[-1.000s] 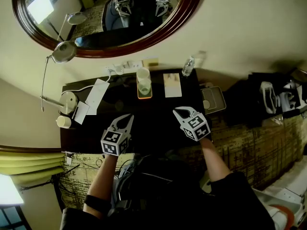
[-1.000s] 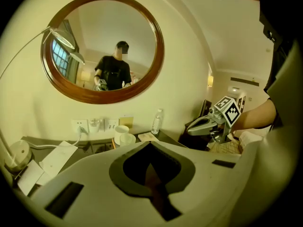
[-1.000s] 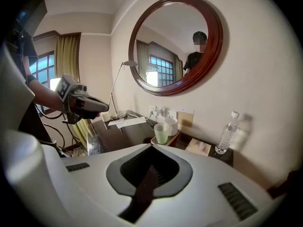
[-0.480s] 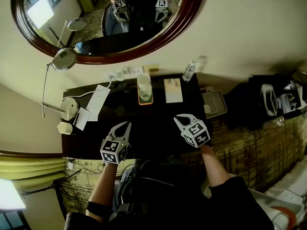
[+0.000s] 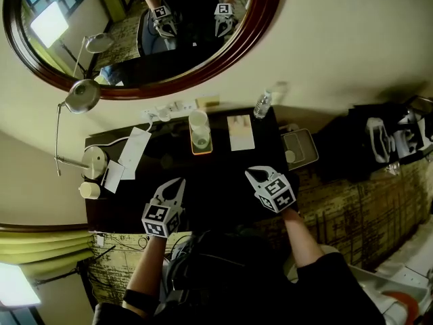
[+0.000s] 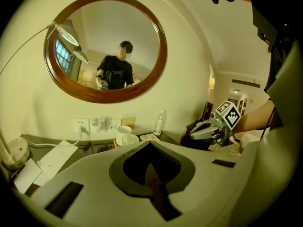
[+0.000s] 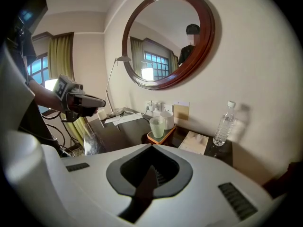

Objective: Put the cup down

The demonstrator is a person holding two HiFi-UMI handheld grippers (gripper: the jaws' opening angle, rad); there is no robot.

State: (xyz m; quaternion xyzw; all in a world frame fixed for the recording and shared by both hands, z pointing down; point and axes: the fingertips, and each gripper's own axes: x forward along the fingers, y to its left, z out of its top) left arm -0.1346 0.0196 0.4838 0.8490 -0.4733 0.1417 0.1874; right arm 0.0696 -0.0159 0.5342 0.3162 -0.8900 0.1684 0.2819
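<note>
Two cups stand on a small orange tray at the back of the dark desk: a white cup by the wall and a pale translucent cup in front of it. The right gripper view shows the pale cup and the white cup together on the tray. My left gripper hovers over the desk's near left part, shut and empty. On the near right, my right gripper is shut and empty too. Both are well short of the cups.
A water bottle and a booklet lie right of the tray. Papers, a lamp base and a small jar sit at the left. Wall sockets and a round mirror are behind. A grey tray is beyond the desk's right edge.
The head view has shifted slightly. Both grippers stay shut and hold about the same places over the near part of the desk.
</note>
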